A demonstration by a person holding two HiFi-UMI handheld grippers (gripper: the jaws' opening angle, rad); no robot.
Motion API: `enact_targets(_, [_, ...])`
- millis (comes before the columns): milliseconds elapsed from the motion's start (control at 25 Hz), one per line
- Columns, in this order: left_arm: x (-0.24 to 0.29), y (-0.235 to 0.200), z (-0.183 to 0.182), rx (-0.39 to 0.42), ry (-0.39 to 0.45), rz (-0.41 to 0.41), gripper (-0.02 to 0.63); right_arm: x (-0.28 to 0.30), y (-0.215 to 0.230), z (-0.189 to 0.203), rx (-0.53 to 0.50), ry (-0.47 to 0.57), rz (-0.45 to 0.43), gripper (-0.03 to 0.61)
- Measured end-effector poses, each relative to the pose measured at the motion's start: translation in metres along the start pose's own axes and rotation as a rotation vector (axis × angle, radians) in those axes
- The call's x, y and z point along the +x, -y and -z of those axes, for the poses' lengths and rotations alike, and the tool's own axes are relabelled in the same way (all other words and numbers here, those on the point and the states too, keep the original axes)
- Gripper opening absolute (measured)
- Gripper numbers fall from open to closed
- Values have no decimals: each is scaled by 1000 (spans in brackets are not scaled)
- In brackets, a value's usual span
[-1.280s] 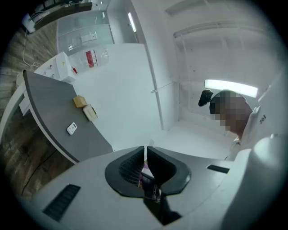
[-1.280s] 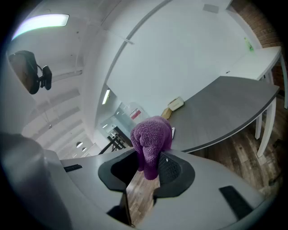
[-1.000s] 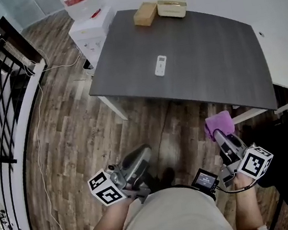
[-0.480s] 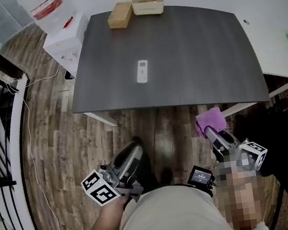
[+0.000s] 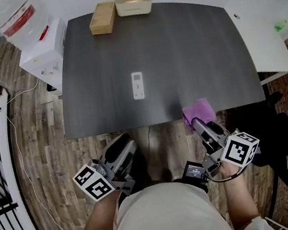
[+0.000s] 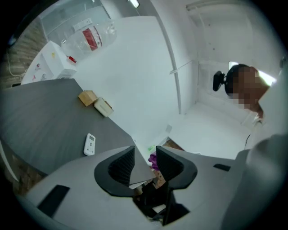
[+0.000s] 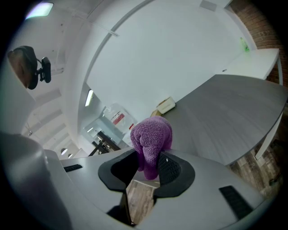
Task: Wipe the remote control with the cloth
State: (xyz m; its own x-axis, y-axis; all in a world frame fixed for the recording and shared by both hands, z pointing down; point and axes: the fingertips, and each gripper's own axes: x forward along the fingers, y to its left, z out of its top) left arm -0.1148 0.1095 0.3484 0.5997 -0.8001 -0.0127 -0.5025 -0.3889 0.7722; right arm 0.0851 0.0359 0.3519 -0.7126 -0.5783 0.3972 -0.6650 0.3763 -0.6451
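Approach is the change: against the 2 earlier head views, the dark table (image 5: pixel 204 50) now sits much closer, its near edge just ahead of both grippers, so the person has stepped up to it. The remote control (image 5: pixel 137 85) lies flat and untouched near the table's middle, well apart from either tool. The right gripper (image 7: pixel 146 168) is clamped on the purple cloth (image 7: pixel 150 139), which bunches out past the jaw tips; in the head view the cloth now overlaps the near edge of the table, right of the remote, where before it hung over the floor. Whether it touches the tabletop I cannot tell. The left gripper (image 6: pixel 145 161) is held over the floor, near and left of the remote; its jaws have just been opening and stand partly apart with nothing between them. My reading is that wiping has not begun: the left gripper looks readied to steady the remote while the cloth must yet travel left and farther in. Counted: 1 remote, 1 cloth, 2 grippers, 1 dark table, 2 boxes at the far edge, namely 1 cardboard box (image 5: pixel 103 18) and 1 cream case (image 5: pixel 134 4), plus 1 water bottle (image 5: pixel 11 19) far left.
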Motion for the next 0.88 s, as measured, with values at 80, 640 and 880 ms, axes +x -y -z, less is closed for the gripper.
enact_targets(80, [8, -24, -3, 53, -79, -45, 156, 16, -4, -5, -2, -2, 18, 110])
enact_targets(640, [87, -169, 67, 333, -563, -344, 292, 68, -7, -25, -26, -9, 142, 110])
enact_targets(880, [129, -197, 83, 417, -601, -450, 314, 75, 10, -31, -39, -73, 131, 110])
